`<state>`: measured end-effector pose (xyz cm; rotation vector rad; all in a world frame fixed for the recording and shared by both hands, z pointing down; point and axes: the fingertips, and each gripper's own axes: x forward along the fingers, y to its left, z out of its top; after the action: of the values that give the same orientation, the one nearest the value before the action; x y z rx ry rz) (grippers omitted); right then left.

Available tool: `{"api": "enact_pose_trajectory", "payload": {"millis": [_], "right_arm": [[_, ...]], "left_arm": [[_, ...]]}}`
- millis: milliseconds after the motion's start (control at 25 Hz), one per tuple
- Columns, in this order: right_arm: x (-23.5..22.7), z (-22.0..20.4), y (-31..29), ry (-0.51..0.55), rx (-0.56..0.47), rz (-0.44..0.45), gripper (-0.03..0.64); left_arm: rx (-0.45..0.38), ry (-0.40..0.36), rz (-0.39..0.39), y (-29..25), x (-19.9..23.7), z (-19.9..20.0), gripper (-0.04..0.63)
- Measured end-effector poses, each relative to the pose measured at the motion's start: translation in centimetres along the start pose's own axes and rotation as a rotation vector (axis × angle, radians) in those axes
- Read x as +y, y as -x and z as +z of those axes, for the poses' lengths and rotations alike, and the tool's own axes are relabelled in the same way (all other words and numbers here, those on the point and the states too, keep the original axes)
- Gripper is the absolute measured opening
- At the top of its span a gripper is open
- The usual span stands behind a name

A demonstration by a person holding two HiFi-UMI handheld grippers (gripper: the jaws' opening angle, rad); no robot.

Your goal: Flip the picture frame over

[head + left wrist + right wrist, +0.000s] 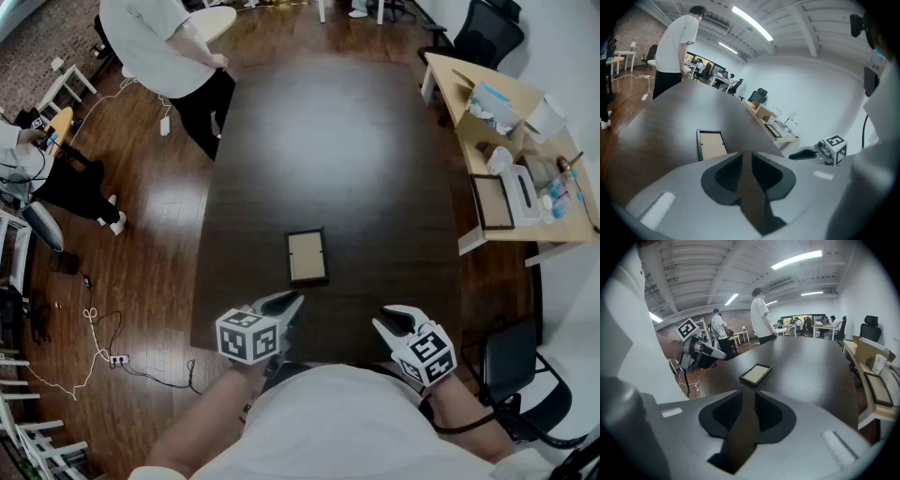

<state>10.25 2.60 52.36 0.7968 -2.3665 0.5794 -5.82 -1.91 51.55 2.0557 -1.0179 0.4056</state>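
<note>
Dark table (356, 141) fills the middle of the head view, its top bare except for one item. A light wood side desk (497, 122) cluttered with boxes and bottles stands along the right edge of the frame. One bystander (159, 42) stands at the table's far corner, upper left. None of these bears on the job.

Picture frame (307, 257) lies flat on the table, just below centre frame and towards the near edge. It has a dark border and a beige panel facing up. Cannot tell whether that panel is the front or the backing.

Left gripper (286, 302) is at lower left of centre, held just short of the frame and apart from it. Its own view shows the jaws only a narrow slit apart, with nothing between them but table. Right gripper (389, 321) is at lower right, farther from the frame, also at a narrow slit and empty.

Judgement: flip not yet started.

Risks from here:
- The frame sits flush, so a jaw tip may skate over the rim and push it along the smooth top rather than lift it.
- The slit looks too tight to take the rim, so the jaws likely need to widen first.
- A one-sided pinch could let the frame pivot and slap down, or slide towards the near edge.
</note>
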Motion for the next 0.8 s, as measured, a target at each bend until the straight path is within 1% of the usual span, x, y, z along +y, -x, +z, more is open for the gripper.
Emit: {"api": "enact_pose_trajectory", "payload": {"millis": [80,160,320,480,600,680,800], "right_arm": [[-1.3,-0.2,0.7,-0.009,-0.004,0.005,0.094],[-2.7,-0.2,1.4,-0.015,-0.008,0.009,0.12],[-4.9,-0.5,2.4,-0.005,0.003,0.002,0.124],[-6.1,-1.2,2.9,-0.012,0.007,0.005,0.124],[-6.5,-1.6,3.0,-0.029,0.008,0.003,0.124],[-6.5,-1.9,3.0,-0.041,0.011,0.007,0.124],[-6.4,-2.4,3.0,-0.052,0.017,0.021,0.124]], "left_arm": [[0.02,-0.011,0.039,-2.5,0.0,0.5,0.072],[0.042,-0.025,0.08,-5.0,0.2,1.0,0.081],[0.111,-0.023,0.192,-9.2,1.5,0.9,0.087],[0.195,-0.024,0.327,-12.1,3.8,0.0,0.095],[0.236,-0.037,0.404,-13.2,5.2,-0.3,0.1],[0.257,-0.04,0.439,-13.7,5.8,-0.7,0.1],[0.278,-0.039,0.468,-14.6,6.2,-1.1,0.1]]}}
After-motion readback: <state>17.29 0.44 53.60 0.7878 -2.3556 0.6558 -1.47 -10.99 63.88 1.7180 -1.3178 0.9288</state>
